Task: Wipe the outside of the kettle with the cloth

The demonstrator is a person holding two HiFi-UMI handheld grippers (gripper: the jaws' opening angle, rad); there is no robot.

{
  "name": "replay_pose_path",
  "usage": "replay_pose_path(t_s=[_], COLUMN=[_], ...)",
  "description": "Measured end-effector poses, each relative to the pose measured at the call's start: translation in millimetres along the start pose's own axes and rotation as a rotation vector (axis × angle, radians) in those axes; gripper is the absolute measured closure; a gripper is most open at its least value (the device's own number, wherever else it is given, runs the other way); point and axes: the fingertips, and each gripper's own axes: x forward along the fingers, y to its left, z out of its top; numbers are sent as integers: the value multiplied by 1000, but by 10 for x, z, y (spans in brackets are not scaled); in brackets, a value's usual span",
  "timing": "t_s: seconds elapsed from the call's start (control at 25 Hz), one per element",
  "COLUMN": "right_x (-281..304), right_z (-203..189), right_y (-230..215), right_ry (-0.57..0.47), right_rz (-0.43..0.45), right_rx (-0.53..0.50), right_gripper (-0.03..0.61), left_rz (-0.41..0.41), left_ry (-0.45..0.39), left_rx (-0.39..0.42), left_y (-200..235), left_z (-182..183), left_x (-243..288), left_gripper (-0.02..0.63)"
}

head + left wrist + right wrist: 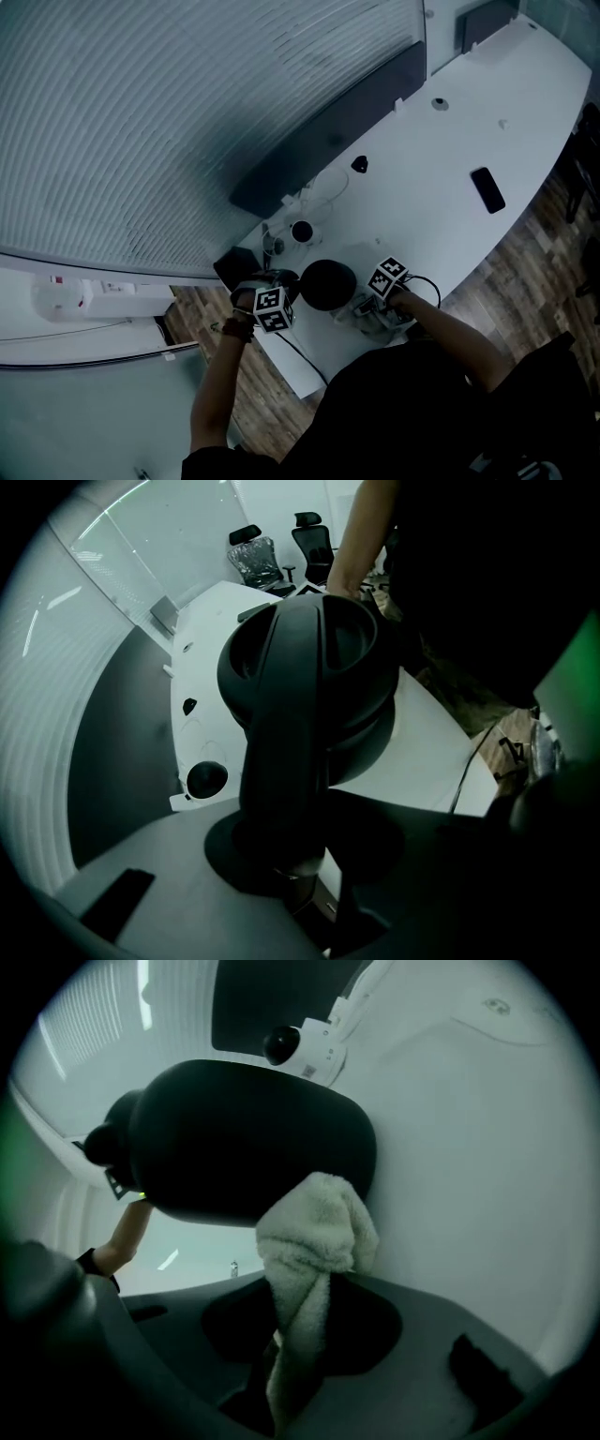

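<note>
Black matte kettle (pixel 244 1138), its handle (pixel 281 752) clamped between fingers of left gripper (pixel 295 864), touches fluffy cloth (pixel 314 1232) pinched by right gripper (pixel 291 1372).

Head view, centre: kettle (pixel 326 284) edges covered on both sides; small dark item (pixel 360 164) on the table (pixel 422 187), above it, too small to identify. Left gripper view: kettle handle (pixel 281 761) hides the jaw tips; right of frame too dark to read. Right gripper view: cloth (pixel 314 1232) lower end lost in shadow, bottom centre.
</note>
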Motion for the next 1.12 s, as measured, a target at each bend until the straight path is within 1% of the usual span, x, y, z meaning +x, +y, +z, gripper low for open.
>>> replay_pose_path(t_s=[0.08,0.16,0.24,0.36,0.48,0.56,0.64,0.68,0.76,0.88,1.0,1.12], right_x=[-160,-398,-635,-883,-945,-914,-872,-852,-828,-845,-817,-687], right_z=[-45,-83,-70,104,310,361,347,326,289,263,229,255], right_y=[205,395,530,752,1020,1116,1118,1101,1071,980,710,474], right_ry=[-53,-109,-133,-128,-98,-33,38,59,55,16,19,20], right_rz=[74,143,172,178,169,125,69,57,81,144,132,168], right_rx=[-32,-50,-70,-136,-202,-253,-300,-308,-287,-215,-150,-58], right_gripper=[480,480,480,480,480,480,480,480,480,480,480,480], left_rz=[-13,-9,-1,9,5,1,-2,-9,-27,-39,-48,-59], left_ry=[-22,-27,-17,-5,3,-3,-11,-14,-20,-27,-25,-13], left_rx=[43,93,146,245,368,450,523,555,595,620,655,697], left_y=[2,37,111,278,392,458,526,537,530,548,590,641], left_z=[3,-2,8,93,198,282,373,402,433,475,506,480], left_x=[-1,16,36,59,121,148,153,152,146,167,214,245], left_gripper=[514,514,514,514,515,515,518,519,523,523,525,526])
